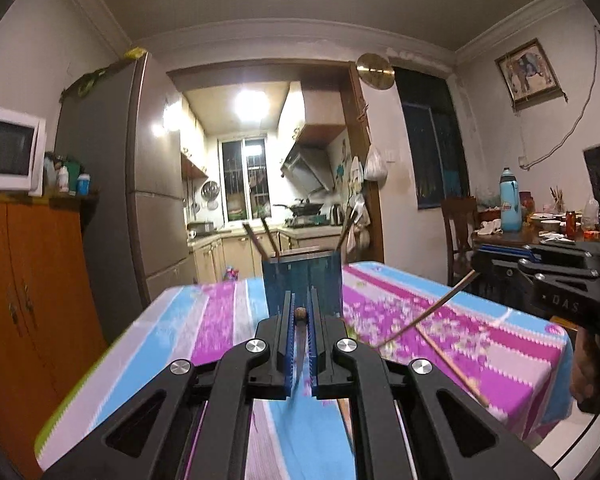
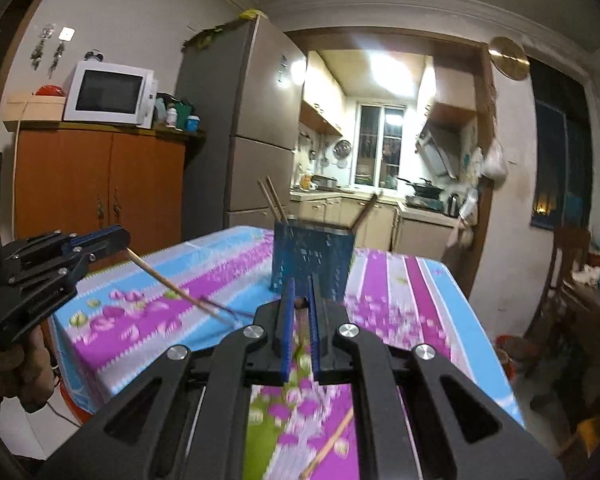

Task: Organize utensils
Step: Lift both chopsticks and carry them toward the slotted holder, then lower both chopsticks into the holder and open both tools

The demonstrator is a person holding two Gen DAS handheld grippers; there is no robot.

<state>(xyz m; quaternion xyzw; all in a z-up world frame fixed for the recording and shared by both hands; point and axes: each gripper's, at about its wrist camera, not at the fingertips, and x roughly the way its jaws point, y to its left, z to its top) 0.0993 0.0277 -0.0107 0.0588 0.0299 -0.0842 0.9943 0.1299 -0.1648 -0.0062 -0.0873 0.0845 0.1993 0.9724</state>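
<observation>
Chopsticks are the things being sorted, and each gripper pinches one above the table [image 1: 540, 344] with its flowered pink, blue and white cloth. Furthest left in the right wrist view, the left gripper [image 2: 118, 242] sits just above the table's left edge, its fingers pressed onto the top end of a chopstick in the left gripper [image 2: 172, 286] that slants down and to the right, its lower end blurred. In its own camera the same gripper shows blue pads [image 1: 288, 344] clamped on that stick, seen end-on as a brown tip with the shaft hanging below. Towards the middle, a blue perforated holder [image 1: 302, 282] stands upright on the cloth, with three chopsticks in the holder [image 1: 256, 238] leaning out of its top, two to the left and one to the right. Right of it, a loose chopstick [image 1: 452, 364] lies flat on the cloth. At the far right of the left wrist view, the right gripper [image 1: 476, 270] grips the upper end of a chopstick in the right gripper [image 1: 428, 312], which slopes down leftward clear of the cloth; a hand [image 1: 588, 364] holds its handle. Another loose stick [image 2: 328, 448] lies near the bottom of the right wrist view
</observation>
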